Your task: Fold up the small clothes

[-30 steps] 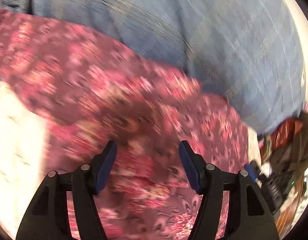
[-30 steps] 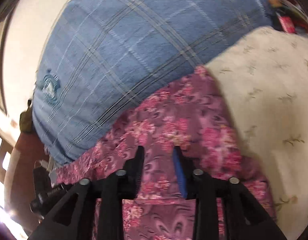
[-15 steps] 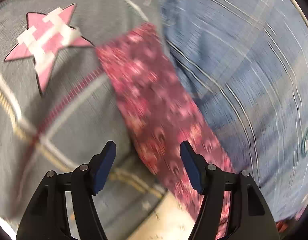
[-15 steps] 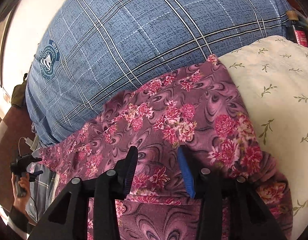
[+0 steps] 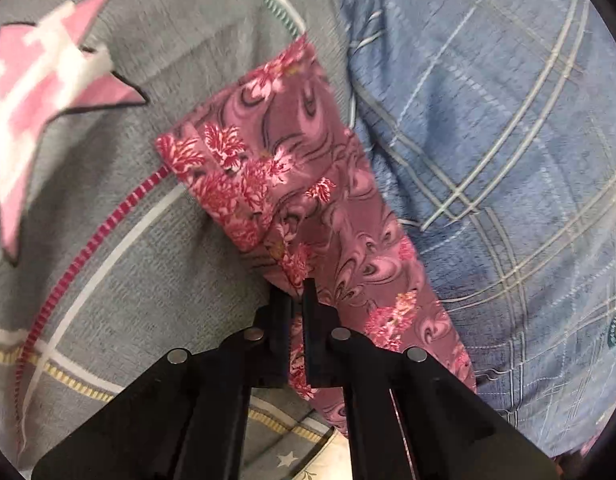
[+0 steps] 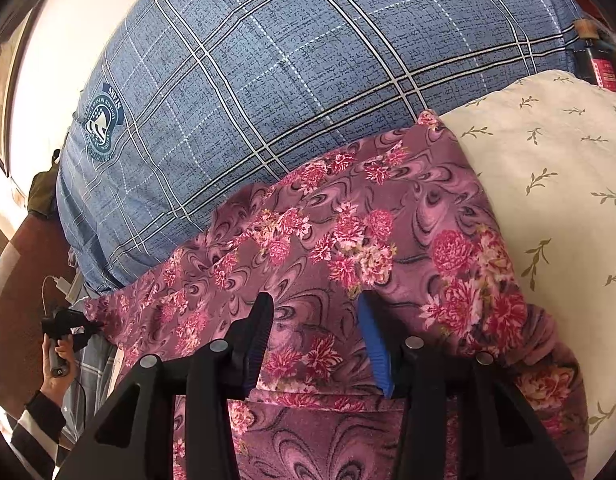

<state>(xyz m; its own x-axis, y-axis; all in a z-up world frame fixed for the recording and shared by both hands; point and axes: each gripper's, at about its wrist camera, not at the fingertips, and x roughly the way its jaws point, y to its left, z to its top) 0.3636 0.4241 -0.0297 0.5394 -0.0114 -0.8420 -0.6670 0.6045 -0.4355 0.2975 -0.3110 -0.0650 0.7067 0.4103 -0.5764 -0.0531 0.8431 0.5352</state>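
Left gripper [image 5: 297, 300]: jaws clenched on an edge of the garment, cloth pinched between the two dark pads
Right gripper [image 6: 314, 334]: jaws released and wide apart, resting low over the garment; one pad dark, the other blue; nothing between them but the cloth lying beneath
Garment [image 6: 348, 240]: small purple piece with pink flower print; in the right wrist view it lies spread across the bed, its far edge on the blue blanket, its right side on the cream sheet; a seam runs across it just below the right jaws
Garment, left view [image 5: 308, 184]: a long strip running up from the left jaws, with a folded-over flap at its far left corner; it lies between the grey blanket and the blue blanket
Blue blanket [image 6: 288, 80]: checked, with a round crest badge near its left edge
Grey blanket [image 5: 156, 260]: striped lines and a pink-and-white star [image 5: 40, 100] well left of the garment
Cream sheet [image 6: 556, 168]: leaf sprig print, right of the garment
Left hand [image 6: 58, 364]: seen far left in the right wrist view, gripping the left gripper's handle at the garment's left corner
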